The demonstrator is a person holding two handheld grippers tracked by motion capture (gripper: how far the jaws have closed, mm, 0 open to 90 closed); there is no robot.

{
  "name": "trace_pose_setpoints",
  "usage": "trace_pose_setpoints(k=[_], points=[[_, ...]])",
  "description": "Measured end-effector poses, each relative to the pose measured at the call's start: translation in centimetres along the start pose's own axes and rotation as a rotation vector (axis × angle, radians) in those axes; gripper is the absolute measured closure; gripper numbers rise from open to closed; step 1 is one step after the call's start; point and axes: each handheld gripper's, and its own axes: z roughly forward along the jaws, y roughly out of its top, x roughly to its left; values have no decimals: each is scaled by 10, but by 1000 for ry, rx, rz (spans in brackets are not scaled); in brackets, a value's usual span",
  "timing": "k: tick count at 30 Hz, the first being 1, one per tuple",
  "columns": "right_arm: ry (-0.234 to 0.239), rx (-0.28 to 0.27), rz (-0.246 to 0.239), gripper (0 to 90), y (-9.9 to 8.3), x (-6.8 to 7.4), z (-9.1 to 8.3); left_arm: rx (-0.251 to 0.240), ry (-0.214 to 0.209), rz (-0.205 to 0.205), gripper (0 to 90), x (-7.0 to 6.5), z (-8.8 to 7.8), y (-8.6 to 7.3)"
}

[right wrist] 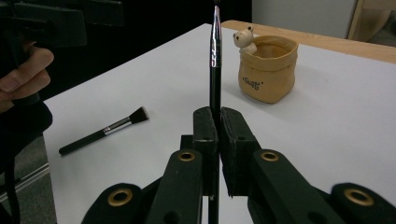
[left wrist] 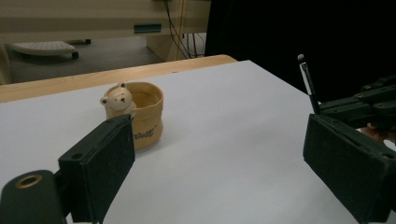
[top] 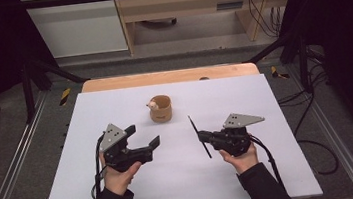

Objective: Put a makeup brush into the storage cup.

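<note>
High view: right hand-held gripper (top: pixel 204 137) clamps thin brush (top: pixel 199 135); left hand-held gripper (top: pixel 143 136) wide, empty, near cup (top: pixel 161 109).

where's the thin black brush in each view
High view: the thin brush lies right of centre, clamped in the right tool.
Left gripper view: the brush stands at the right edge, tip up.
Right gripper view: the brush rises at centre from the closed jaws.
Shared landmark: the bear cup.
</note>
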Motion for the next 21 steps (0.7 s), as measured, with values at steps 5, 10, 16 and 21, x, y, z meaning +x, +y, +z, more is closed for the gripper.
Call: trace_pose_setpoints(k=[5,10,16,21], points=[[9,-1,-2,857,1,2,2,-11,-19,-4,90,-9,7,5],[15,-17,-8,856,2,5,2,-13,-31,-1,91,-16,12,6],[28,-29,-4,857,2,7,3,-19,-50,-22,103,-21,20,6],[35,-35,-8,856,3,9,4,-21,-65,-25,111,-28,26,8]])
